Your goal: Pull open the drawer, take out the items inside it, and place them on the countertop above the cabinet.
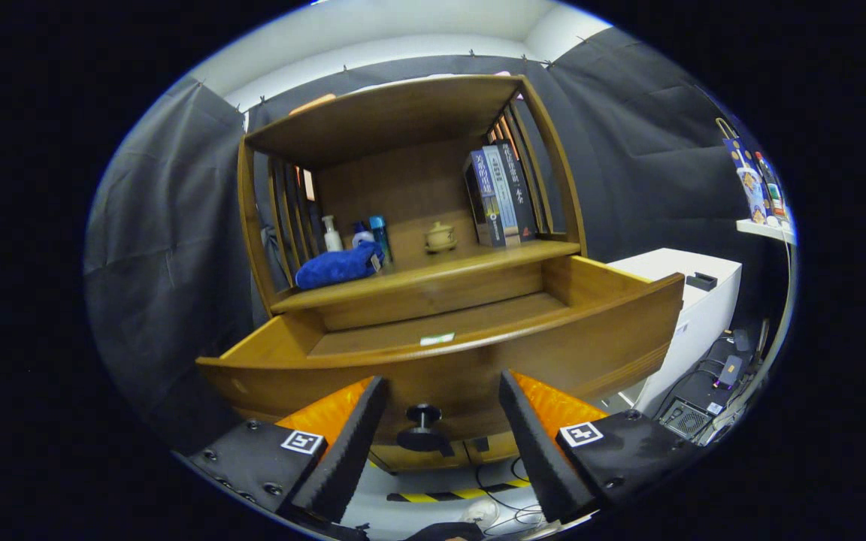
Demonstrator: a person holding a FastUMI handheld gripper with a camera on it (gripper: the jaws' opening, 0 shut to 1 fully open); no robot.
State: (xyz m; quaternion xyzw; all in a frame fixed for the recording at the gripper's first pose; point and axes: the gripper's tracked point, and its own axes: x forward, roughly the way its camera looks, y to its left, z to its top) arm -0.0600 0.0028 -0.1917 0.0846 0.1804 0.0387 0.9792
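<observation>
A wooden cabinet [403, 195] stands against a dark cloth wall, seen from just in front of its drawer [448, 361], which is pulled well out. The tool [440, 428] is spread open, its two fingers apart and holding nothing. The drawer's dark round knob [422, 415] sits between the fingers, touching neither. Inside the drawer, near its front wall, lies a small flat white item [437, 339]. On the tabletop [470, 263] above the drawer rests a blue cloth [339, 267] at the left, with a few small bottles [358, 234] just behind it. A small lidded pot [440, 237] stands near the middle. Several books [499, 195] stand upright at the right. Beyond the cabinet's right side is a white box-like unit [692, 300].
</observation>
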